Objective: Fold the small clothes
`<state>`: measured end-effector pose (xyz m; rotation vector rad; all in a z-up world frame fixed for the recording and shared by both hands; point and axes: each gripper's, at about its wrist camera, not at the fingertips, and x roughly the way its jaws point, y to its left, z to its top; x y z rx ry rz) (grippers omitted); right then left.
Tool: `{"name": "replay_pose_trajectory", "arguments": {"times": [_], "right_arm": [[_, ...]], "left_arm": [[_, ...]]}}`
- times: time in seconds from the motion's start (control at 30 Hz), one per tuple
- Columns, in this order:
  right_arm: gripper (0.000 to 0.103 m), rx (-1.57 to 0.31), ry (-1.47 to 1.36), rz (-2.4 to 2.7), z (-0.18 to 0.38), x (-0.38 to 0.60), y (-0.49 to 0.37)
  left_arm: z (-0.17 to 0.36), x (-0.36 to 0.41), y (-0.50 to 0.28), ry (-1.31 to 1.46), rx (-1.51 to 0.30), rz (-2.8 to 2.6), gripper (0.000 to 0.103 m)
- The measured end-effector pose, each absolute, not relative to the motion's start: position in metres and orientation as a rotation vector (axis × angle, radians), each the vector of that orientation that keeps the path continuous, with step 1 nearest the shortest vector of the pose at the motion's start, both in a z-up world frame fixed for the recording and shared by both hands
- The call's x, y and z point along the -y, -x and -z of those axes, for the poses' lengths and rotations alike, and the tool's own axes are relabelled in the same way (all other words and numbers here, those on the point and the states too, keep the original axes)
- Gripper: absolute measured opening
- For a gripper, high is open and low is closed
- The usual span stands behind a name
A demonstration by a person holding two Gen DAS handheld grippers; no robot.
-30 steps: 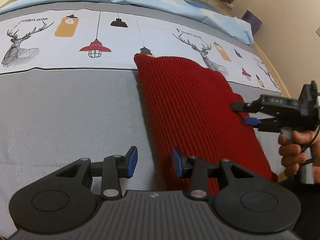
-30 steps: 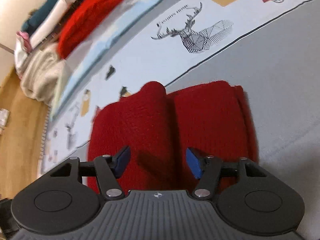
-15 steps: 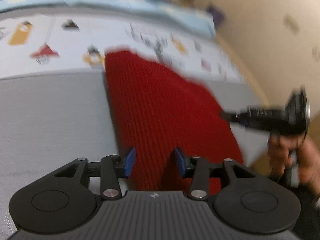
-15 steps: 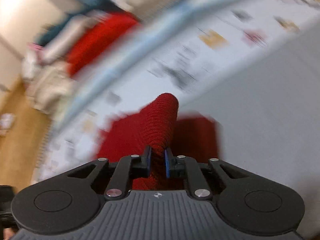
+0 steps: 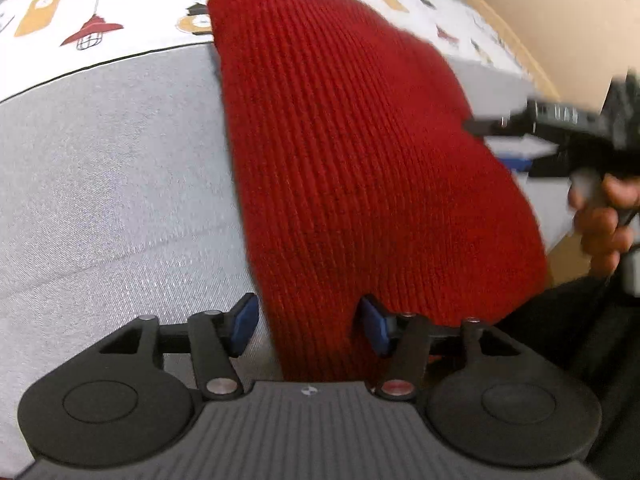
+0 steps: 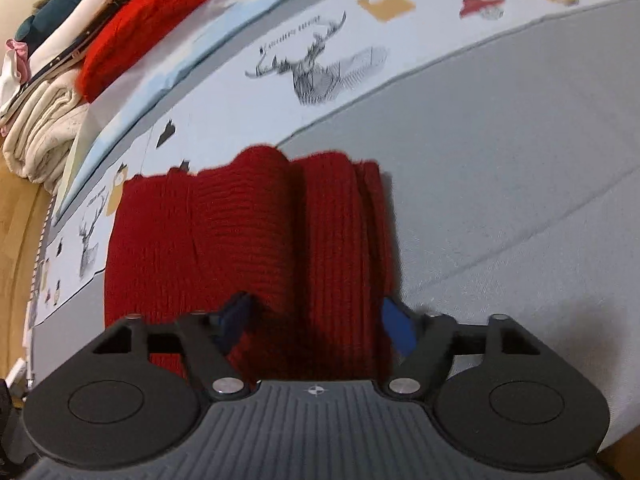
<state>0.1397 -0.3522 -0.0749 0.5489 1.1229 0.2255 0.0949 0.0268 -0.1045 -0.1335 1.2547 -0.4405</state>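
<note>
A red knitted garment [image 5: 352, 152] lies folded lengthwise on the grey bedspread [image 5: 100, 184]. My left gripper [image 5: 308, 326] is open, its blue-padded fingers straddling the garment's near end. In the right wrist view the garment [image 6: 248, 240] shows as stacked folds with a raised ridge. My right gripper [image 6: 318, 326] is open around the garment's near edge. It also shows in the left wrist view [image 5: 520, 140], held by a hand at the garment's right side.
The bedspread has a white band printed with deer and lamps [image 6: 320, 72]. A pile of folded clothes [image 6: 80, 40] sits at the far left in the right wrist view. The bed edge and wooden floor [image 6: 16, 240] lie to the left there.
My right gripper was shut on a raised fold of the garment half a second ago and is now open, with the fold lying down. My left gripper moved closer over the garment's end.
</note>
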Motion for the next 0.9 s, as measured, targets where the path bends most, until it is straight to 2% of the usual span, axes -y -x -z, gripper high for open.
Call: {"name": "replay_pose_trajectory", "arguments": {"times": [0.07,0.13,0.37,0.53,0.63,0.8,0.87,0.9], "right_arm": [[0.081,-1.150,-0.591,-0.248,0.082,0.355,-0.143],[0.084,-1.177,-0.647,-0.255,0.090,0.358,-0.146],[0.090,-1.213,-0.710,-0.263,0.101,0.358,-0.151],[0.095,-1.219,-0.711,-0.265,0.105,0.354,-0.153],[0.094,-1.216,-0.713,-0.268,0.107,0.352,-0.154],[0.072,-1.155,-0.664,-0.292,0.098,0.343,-0.156],[0.059,-1.126,-0.639,-0.301,0.093,0.340,-0.158],[0.055,-1.110,-0.609,-0.304,0.089,0.337,-0.159]], "left_arm": [[0.099,-0.036,-0.103,0.233,-1.229,0.432,0.065],[0.096,-0.046,-0.112,0.336,-1.202,0.411,0.081],[0.100,-0.054,-0.149,0.572,-1.179,0.334,0.086],[0.113,-0.050,-0.168,0.664,-1.201,0.278,0.096],[0.119,-0.044,-0.174,0.669,-1.213,0.271,0.100],[0.135,-0.040,-0.191,0.699,-1.212,0.274,0.099],[0.133,-0.037,-0.196,0.660,-1.180,0.286,0.087],[0.129,-0.037,-0.197,0.645,-1.162,0.292,0.076]]}}
